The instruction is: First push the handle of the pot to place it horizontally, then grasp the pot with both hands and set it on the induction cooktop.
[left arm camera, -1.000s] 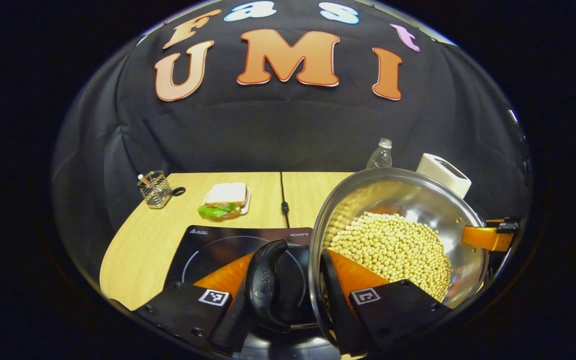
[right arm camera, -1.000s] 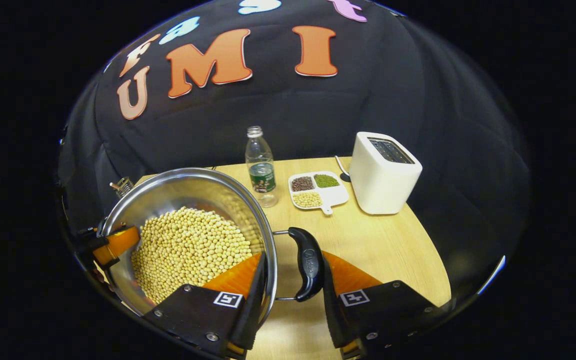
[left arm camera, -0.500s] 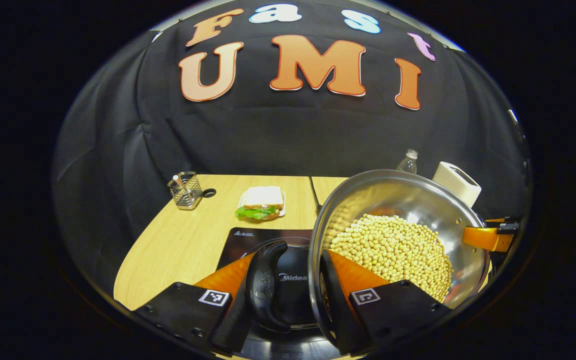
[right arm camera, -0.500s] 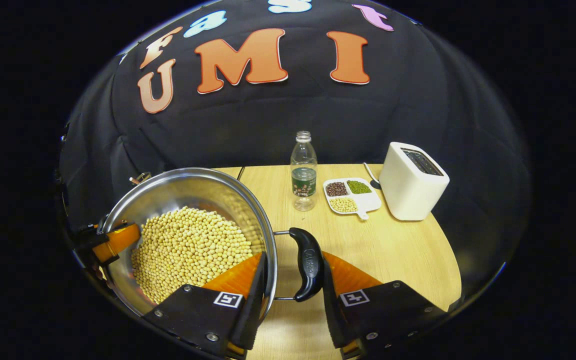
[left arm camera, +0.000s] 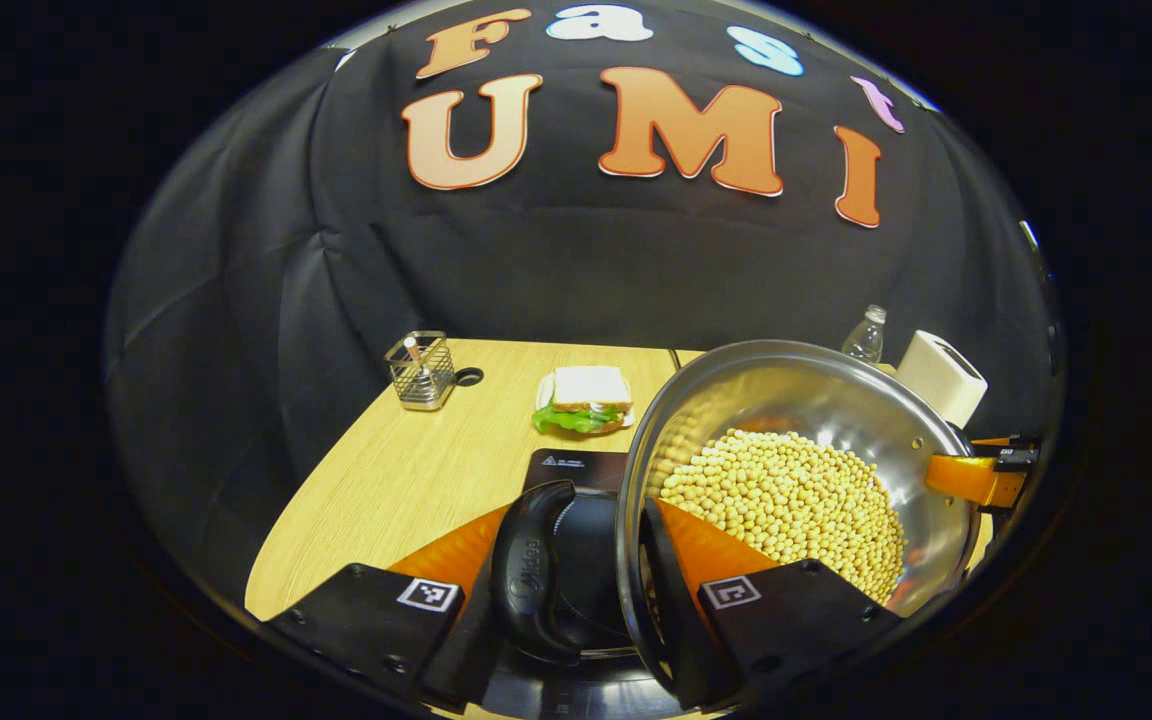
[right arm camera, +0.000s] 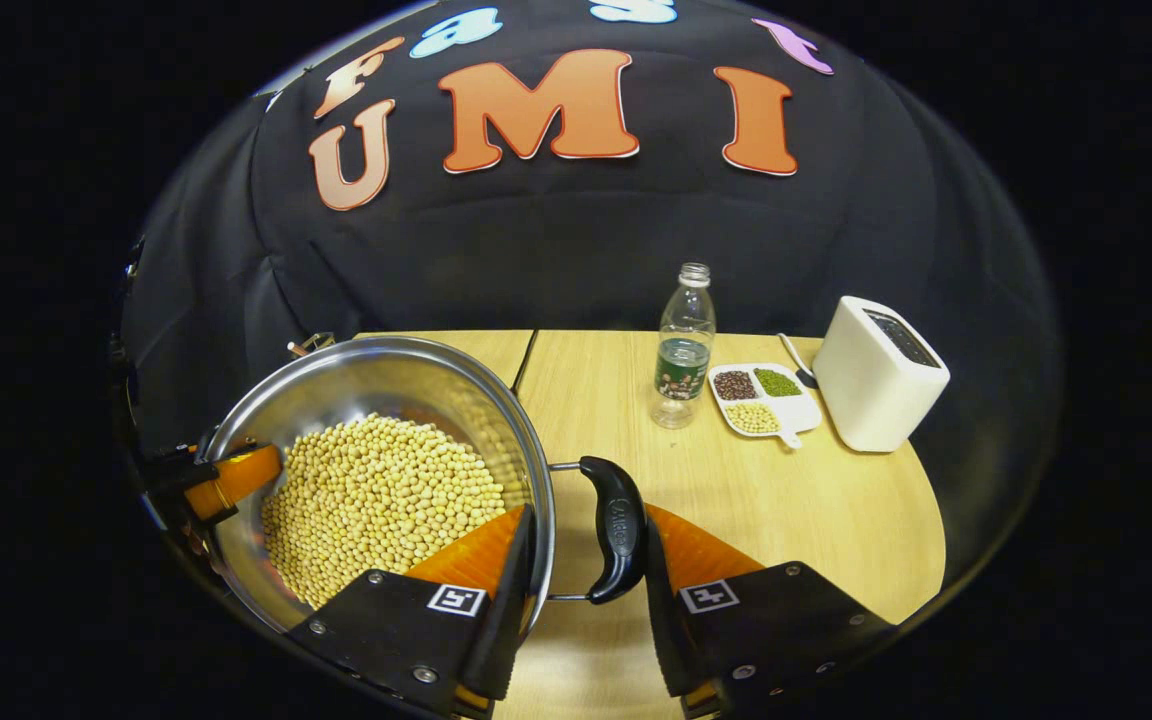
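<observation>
Sandwich [left arm camera: 584, 398] beyond cooktop [left arm camera: 576, 470]; bottle [right arm camera: 682, 345], toaster [right arm camera: 878, 372] right of pot [right arm camera: 376, 470].

Gleaming silver on the pot [right arm camera: 376, 375], brimming with pale yellow soybeans [right arm camera: 381, 500]; glossy black on its handle [right arm camera: 616, 530]. Showing light wood grain across the desk [right arm camera: 786, 510]. Shining black with thin white ring marks on the cooktop [left arm camera: 576, 470]. Sitting white and smooth, the toaster [right arm camera: 876, 375]. Holding dark brown, green and yellowish beans in three compartments, the white tray [right arm camera: 766, 400]. Glinting clear with a dark green label, the bottle [right arm camera: 684, 350]. Layering white bread over green lettuce, the sandwich [left arm camera: 586, 398]. Glimmering metallic, the wire basket [left arm camera: 421, 372].
</observation>
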